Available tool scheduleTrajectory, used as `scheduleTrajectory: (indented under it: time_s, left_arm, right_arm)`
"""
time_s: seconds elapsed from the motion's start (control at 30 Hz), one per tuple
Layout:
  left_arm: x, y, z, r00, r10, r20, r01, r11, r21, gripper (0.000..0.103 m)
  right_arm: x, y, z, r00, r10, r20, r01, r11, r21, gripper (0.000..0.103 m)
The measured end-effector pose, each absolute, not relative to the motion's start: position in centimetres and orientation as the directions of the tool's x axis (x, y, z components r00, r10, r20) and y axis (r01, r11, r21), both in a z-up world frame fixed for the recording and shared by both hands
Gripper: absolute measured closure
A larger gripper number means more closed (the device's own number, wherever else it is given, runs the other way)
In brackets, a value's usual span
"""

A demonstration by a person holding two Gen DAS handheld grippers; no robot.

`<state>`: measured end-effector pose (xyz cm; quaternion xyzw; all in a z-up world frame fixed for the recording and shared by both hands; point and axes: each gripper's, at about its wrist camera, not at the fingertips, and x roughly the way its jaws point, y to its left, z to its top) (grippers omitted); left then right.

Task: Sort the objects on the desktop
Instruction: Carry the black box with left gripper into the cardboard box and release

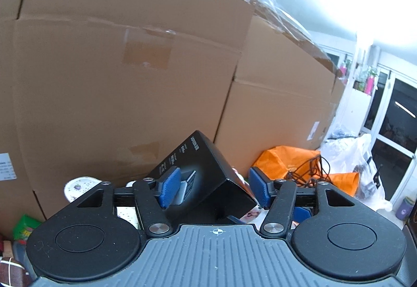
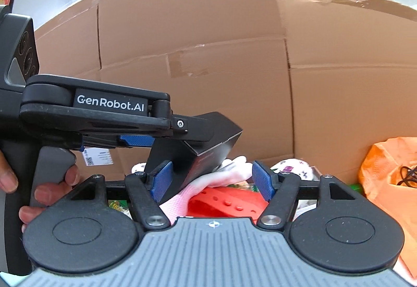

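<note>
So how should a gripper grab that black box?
Probably across the two broad flat faces of the black box, near its raised end, coming from this side. It sits tilted between the open left gripper, and flat faces suit the flat pads better than corners.

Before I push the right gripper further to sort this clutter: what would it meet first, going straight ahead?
Probably the tilted black cardboard box, already between the right gripper's open blue pads on the left side. Behind it stands the brown cardboard carton wall; depth is unclear.
</note>
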<state>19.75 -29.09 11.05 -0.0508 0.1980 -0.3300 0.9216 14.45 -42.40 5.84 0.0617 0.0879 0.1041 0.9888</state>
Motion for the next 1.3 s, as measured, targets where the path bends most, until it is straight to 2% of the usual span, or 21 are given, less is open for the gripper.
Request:
scheduleTrajectory:
  time_s: [0.33,0.57,0.67,0.73,0.83,1.0,1.3]
  left_arm:
    - [18.8,-31.0,10.4,0.641,-0.680,-0.356,0.675,0.720,-0.162,0.014]
    - [18.7,-29.8,10.6,0.624,-0.691,-0.365,0.661,0.716,-0.227,0.000]
    - [18.6,-29.0,10.6,0.626,-0.693,-0.358,0.640,0.719,-0.271,0.000]
    - [18.4,-28.5,10.5,0.629,-0.686,-0.366,0.627,0.726,-0.283,0.000]
    - [17.5,-27.7,10.2,0.631,-0.683,-0.368,0.631,0.728,-0.268,0.000]
    - [15.6,-26.2,9.6,0.633,-0.684,-0.362,0.634,0.726,-0.265,0.000]
    - [12.7,-23.4,9.6,0.712,-0.591,-0.379,0.543,0.806,-0.237,0.000]
  right_arm:
    - [12.5,-43.7,4.6,0.966,0.182,-0.186,-0.161,0.979,0.125,0.031]
    - [12.0,-43.6,4.5,0.967,0.176,-0.185,-0.155,0.980,0.122,0.030]
    - [11.9,-43.3,4.7,0.969,0.171,-0.179,-0.153,0.982,0.113,0.021]
    - [11.8,-42.9,5.0,0.972,0.161,-0.172,-0.146,0.984,0.101,0.010]
    - [11.4,-42.4,5.3,0.973,0.161,-0.163,-0.149,0.985,0.086,0.002]
    - [10.6,-41.7,5.7,0.975,0.141,-0.173,-0.132,0.989,0.063,0.000]
    - [8.0,-40.3,5.8,0.973,0.097,-0.207,-0.092,0.995,0.033,0.000]
